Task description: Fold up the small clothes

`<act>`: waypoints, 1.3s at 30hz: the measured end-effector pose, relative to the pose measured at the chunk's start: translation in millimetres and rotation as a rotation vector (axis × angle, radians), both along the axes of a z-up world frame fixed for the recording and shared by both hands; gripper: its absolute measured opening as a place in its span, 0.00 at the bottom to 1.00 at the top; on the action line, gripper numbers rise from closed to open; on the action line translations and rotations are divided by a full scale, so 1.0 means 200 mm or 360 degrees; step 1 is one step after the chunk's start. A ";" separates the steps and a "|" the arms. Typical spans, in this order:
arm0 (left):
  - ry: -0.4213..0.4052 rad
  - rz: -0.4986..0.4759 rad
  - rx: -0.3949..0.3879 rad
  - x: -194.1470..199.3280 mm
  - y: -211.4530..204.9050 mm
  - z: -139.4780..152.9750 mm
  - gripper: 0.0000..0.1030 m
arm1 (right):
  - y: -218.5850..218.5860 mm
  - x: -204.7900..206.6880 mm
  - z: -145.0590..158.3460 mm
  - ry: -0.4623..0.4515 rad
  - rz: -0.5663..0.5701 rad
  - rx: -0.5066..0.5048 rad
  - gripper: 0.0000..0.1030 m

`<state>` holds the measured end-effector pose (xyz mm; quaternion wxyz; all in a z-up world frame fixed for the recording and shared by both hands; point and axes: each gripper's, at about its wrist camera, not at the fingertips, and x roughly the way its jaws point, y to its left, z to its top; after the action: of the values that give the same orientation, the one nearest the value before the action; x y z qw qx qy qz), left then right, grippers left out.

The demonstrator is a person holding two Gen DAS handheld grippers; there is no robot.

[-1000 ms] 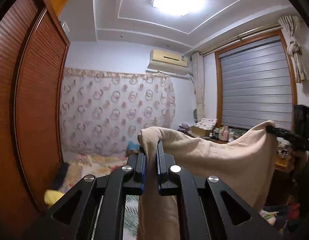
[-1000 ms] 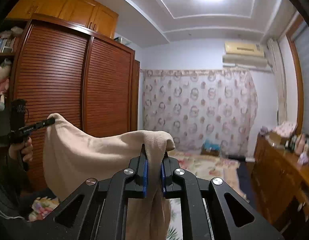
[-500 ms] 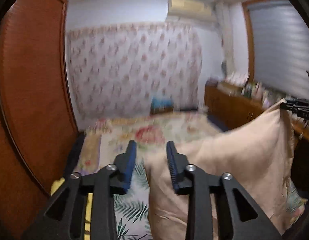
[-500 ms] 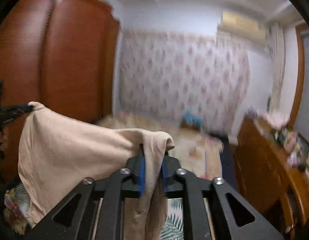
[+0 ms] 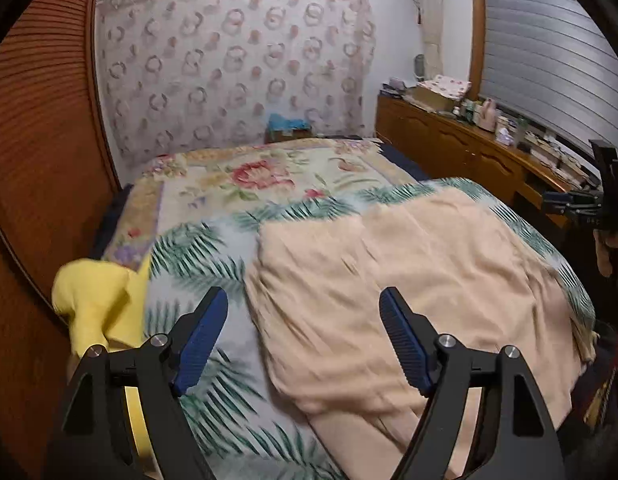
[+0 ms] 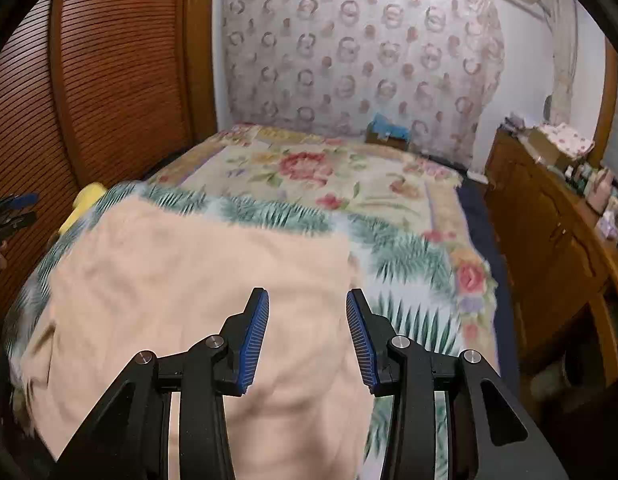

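Both hand-held grippers opening above a beige garment on the bed

The left hand-held gripper [image 5: 303, 338] and right hand-held gripper [image 6: 307, 334] spread their jaws, gripping nothing. The beige garment [image 5: 421, 288] lies spread on the leaf-print blanket [image 5: 197, 248], with a yellow cloth [image 5: 95, 300] at the bed's edge.

no readable text, no label, no brand, no number, bottles on the wooden dresser [image 5: 461, 136] too small and blurred to read
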<state>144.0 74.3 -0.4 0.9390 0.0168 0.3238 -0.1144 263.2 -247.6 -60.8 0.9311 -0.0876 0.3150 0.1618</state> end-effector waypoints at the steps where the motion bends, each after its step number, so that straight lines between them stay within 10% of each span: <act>1: 0.0006 -0.0001 -0.0007 -0.04 -0.01 -0.02 0.77 | -0.02 -0.05 -0.03 0.0015 0.0009 0.0015 0.41; 8: 0.0101 -0.0026 -0.0067 -0.28 -0.12 -0.15 0.76 | -0.11 -0.41 -0.18 0.0106 0.0028 0.0048 0.41; 22: 0.0314 -0.0158 -0.0153 -0.45 -0.35 -0.36 0.28 | -0.10 -0.61 -0.23 0.0145 -0.0037 0.0034 0.41; 25: 0.0266 -0.0065 -0.0141 -0.47 -0.31 -0.35 0.03 | -0.12 -0.61 -0.24 0.0148 -0.0062 0.0023 0.41; 39: 0.0081 0.0498 -0.0189 -0.74 0.38 -0.18 0.02 | -0.15 -0.62 -0.28 0.0116 -0.0041 0.0077 0.41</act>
<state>-4.2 149.9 -36.7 0.9363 -0.0922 0.3387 0.0140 138.8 -276.8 -117.2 0.9229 -0.0550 0.3457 0.1603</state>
